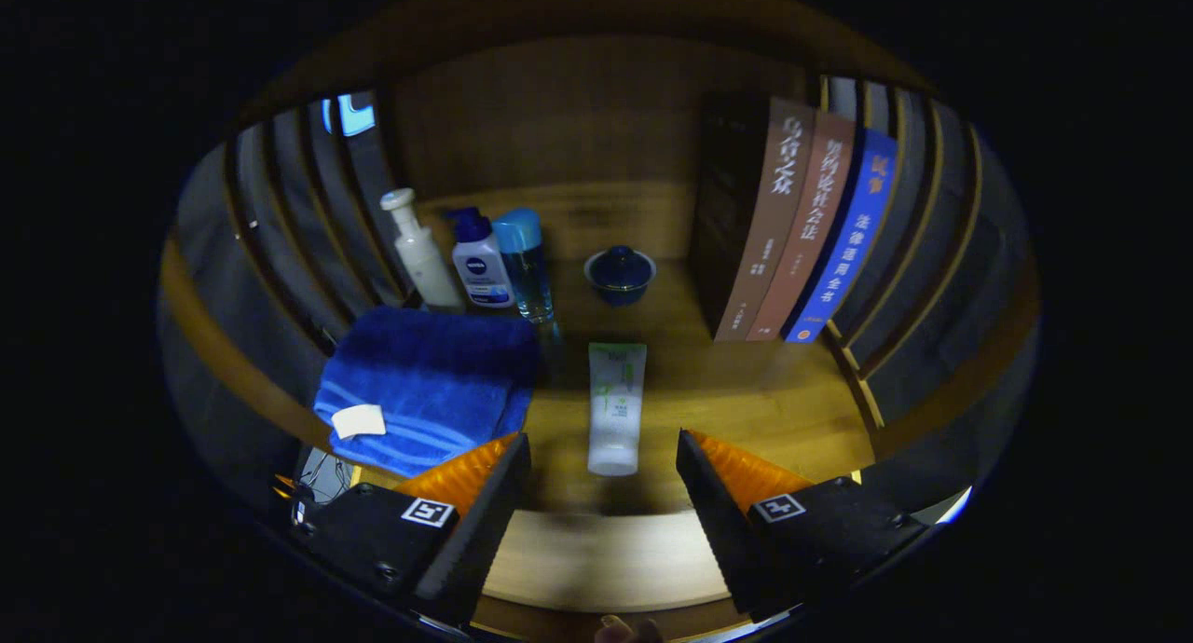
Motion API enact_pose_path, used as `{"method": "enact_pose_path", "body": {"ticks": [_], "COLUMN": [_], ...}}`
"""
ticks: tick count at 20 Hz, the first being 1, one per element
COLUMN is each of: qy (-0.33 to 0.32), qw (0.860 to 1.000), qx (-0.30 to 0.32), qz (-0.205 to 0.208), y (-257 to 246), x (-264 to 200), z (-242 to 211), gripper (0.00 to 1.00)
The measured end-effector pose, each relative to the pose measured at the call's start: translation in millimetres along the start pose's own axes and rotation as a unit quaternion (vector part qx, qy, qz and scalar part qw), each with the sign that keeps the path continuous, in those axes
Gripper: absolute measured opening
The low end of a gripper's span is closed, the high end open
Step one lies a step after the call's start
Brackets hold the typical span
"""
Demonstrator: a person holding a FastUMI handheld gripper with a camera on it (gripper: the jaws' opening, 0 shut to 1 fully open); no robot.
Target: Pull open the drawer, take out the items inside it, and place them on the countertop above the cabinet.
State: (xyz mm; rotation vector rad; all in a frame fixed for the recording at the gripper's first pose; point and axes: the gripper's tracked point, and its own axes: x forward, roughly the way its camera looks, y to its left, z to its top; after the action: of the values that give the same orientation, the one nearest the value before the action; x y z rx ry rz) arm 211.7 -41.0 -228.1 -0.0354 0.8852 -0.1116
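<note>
A white tube with green print (615,405) lies flat on the wooden countertop (746,401), its cap end pointing toward me, just ahead of and between my fingers. My gripper (604,457) is open, with nothing between the orange-backed black fingers (489,503). The tube sits free of both pads. The countertop's front edge (606,559) curves below the fingers. The drawer is hidden from here.
A folded blue towel (424,387) lies left of the tube. Behind it stand a white pump bottle (419,252), a white-and-blue bottle (480,261) and a clear blue bottle (524,266). A dark blue lidded cup (620,275) sits mid-back. Three books (806,224) stand at the right.
</note>
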Motion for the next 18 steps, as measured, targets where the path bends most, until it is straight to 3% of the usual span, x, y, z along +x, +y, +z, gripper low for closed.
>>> {"method": "enact_pose_path", "body": {"ticks": [7, 11, 18], "qy": [-0.132, -0.193, -0.253], "qw": [0.991, 0.981, 0.967], "qx": [-0.004, -0.005, 0.023], "qz": [0.018, 0.015, 0.012], "y": [15, 12, 4], "x": [-102, -151, -170], "z": [-16, -54, -152], "gripper": [1.00, 1.00, 0.99]}}
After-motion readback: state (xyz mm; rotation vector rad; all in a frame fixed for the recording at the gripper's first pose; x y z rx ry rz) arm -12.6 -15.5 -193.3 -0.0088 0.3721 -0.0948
